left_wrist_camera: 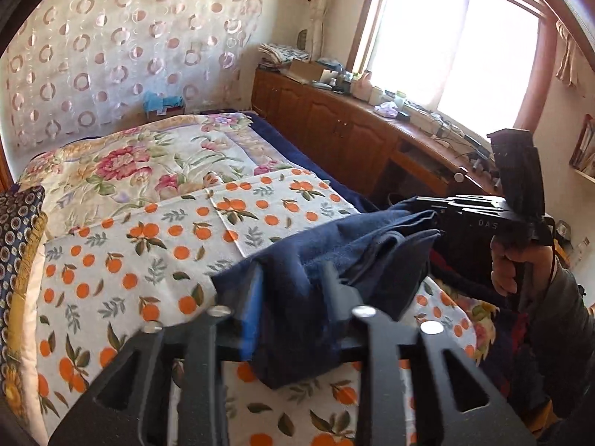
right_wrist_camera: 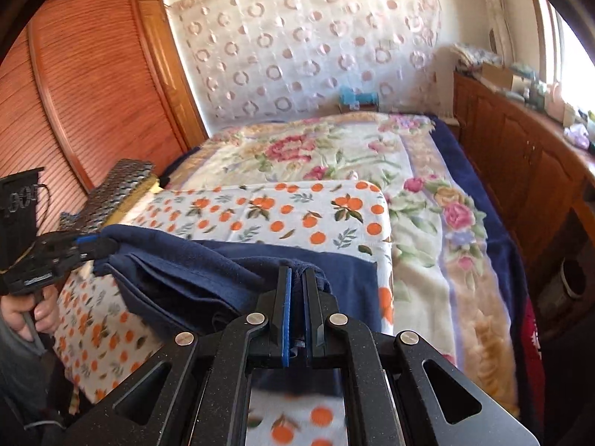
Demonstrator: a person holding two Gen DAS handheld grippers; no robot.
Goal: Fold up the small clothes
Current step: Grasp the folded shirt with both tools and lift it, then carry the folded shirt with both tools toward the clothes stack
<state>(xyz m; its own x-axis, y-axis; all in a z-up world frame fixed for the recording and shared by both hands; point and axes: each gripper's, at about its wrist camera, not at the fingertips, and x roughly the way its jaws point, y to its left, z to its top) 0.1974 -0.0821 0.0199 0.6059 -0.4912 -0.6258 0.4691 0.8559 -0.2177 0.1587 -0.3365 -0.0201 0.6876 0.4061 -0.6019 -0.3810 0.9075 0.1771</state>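
Pinching a bunched fold of the navy blue fleecy small garment, the right gripper has its jaws almost together, with cloth clamped between the blue pads. The left gripper stands part-way apart. The garment's other end drapes between its fingers, and I can't tell if the pads still press on it; it looks loose.

The garment hangs slack between the two grippers, just above the white orange-print cloth spread on the near part of the bed. One flat navy part seems to rest on that cloth, right of the right gripper. Beyond is the cream floral blanket, then the ring-patterned curtain.

Risks:
- With the left jaws apart, that end could slide out. The garment would then swing from the right pinch alone and crumple, losing any fold line.
- The right pinch holds several layers, so a tug may pull out one layer and skew the fold.
- The orange-print cloth lies loose, so dragging the garment over it could ruck it up.

Orientation: the long axis runs gripper to gripper, side to side across the person's front and roughly level, sagging in the middle. Neck or hem end can't be made out, so which way it points is unknown.
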